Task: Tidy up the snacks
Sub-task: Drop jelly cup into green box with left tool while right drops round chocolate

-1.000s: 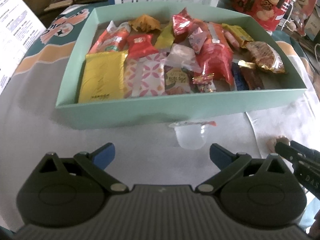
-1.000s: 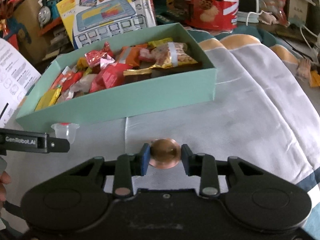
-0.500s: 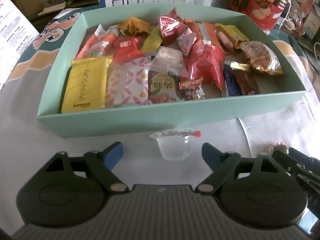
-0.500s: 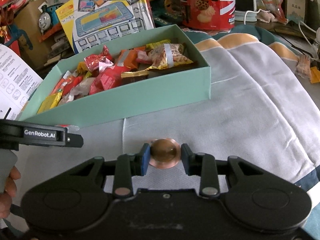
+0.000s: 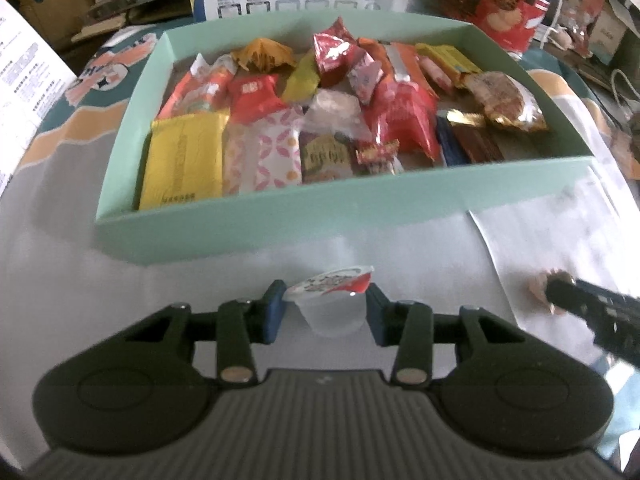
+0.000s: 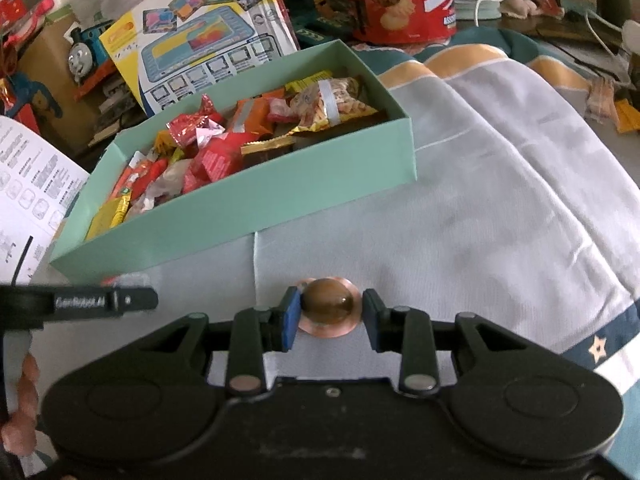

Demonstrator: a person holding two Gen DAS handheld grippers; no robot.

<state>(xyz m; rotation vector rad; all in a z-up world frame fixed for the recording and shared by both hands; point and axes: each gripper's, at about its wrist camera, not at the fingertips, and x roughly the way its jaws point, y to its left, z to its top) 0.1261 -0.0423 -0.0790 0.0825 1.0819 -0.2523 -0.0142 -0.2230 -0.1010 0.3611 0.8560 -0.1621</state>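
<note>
A clear jelly cup [image 5: 332,314] with a red and white lid stands on the pale cloth, just in front of the mint-green box [image 5: 320,216] full of wrapped snacks. My left gripper [image 5: 326,312] is closing on the cup, and both blue pads touch the lid's edges. My right gripper [image 6: 330,316] is shut on a brown domed jelly [image 6: 326,302] with a coppery rim, held low over the cloth. In the left wrist view that gripper's tip [image 5: 592,308] enters from the right. The right wrist view shows the left gripper's finger [image 6: 100,302] at the left and the box [image 6: 248,208] behind it.
Behind the box stand a toy carton [image 6: 200,40], a red biscuit tin [image 6: 404,0] and a blue toy train [image 6: 86,52]. A printed white sheet [image 6: 28,184] lies at the left. The striped cloth [image 6: 500,200] spreads out to the right. A person's fingers [image 6: 20,408] show at the lower left.
The left gripper's jaws have come in from wide open to either side of the jelly cup. The right gripper still holds the brown jelly in the same place.
</note>
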